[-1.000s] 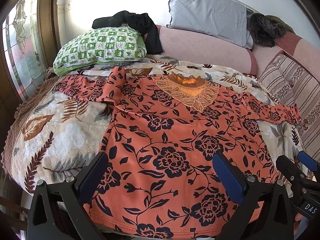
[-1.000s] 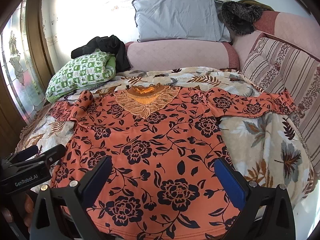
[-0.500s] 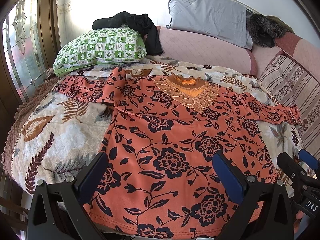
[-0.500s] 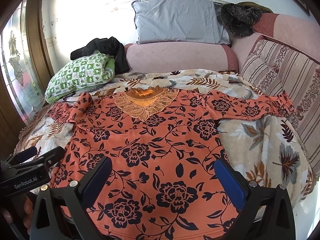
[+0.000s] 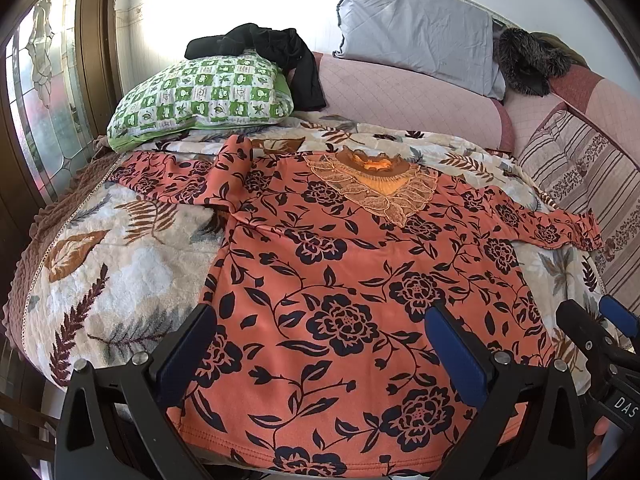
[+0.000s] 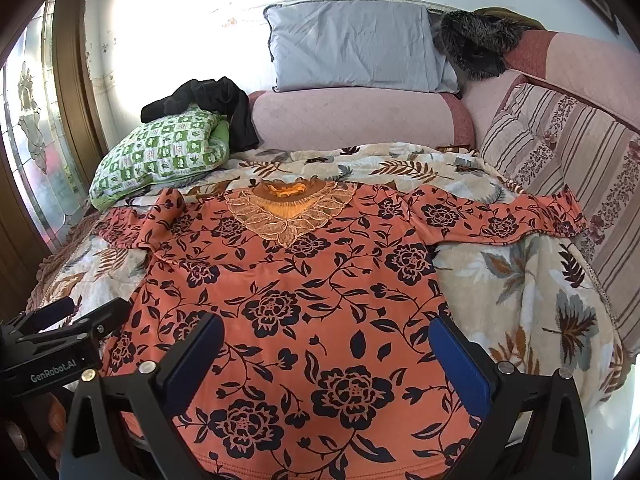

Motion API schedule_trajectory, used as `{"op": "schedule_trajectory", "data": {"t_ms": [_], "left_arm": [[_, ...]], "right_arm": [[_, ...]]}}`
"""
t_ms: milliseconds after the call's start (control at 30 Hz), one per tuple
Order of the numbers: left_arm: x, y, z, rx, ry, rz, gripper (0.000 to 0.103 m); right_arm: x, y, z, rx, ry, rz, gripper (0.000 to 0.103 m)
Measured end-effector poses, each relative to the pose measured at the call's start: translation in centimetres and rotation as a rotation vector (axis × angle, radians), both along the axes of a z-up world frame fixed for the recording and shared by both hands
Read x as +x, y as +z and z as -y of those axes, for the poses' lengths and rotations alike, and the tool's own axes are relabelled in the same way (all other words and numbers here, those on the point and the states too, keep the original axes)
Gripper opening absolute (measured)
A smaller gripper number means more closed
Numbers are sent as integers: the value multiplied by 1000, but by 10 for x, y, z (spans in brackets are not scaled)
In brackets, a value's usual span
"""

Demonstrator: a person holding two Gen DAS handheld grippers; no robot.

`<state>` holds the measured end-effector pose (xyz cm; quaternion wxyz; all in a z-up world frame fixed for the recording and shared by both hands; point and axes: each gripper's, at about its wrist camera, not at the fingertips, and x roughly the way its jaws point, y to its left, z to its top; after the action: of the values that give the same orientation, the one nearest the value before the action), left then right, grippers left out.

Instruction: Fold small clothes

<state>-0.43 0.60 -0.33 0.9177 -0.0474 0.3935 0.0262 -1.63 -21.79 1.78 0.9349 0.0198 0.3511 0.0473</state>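
Lettering "GenRobot.AI" on left hand-held gripper (image 6: 60, 344); right hand-held gripper (image 6: 326, 354) and left spread wide above floral top (image 6: 320, 280).

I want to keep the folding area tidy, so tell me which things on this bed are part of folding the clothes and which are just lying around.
For the job:
orange floral top, spread flat on the leaf-print blanket
left gripper, open
right gripper, open

Just lying about:
green checked pillow
black garment draped over that pillow
grey pillow
dark furry item
striped cushion
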Motion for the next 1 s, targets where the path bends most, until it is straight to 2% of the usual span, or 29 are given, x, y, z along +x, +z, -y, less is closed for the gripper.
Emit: {"op": "schedule_trajectory", "data": {"t_ms": [1000], "left_arm": [[-2,3,1,-4,-4,1,103]], "right_arm": [[0,5,0,-2,-3,12,103]]}}
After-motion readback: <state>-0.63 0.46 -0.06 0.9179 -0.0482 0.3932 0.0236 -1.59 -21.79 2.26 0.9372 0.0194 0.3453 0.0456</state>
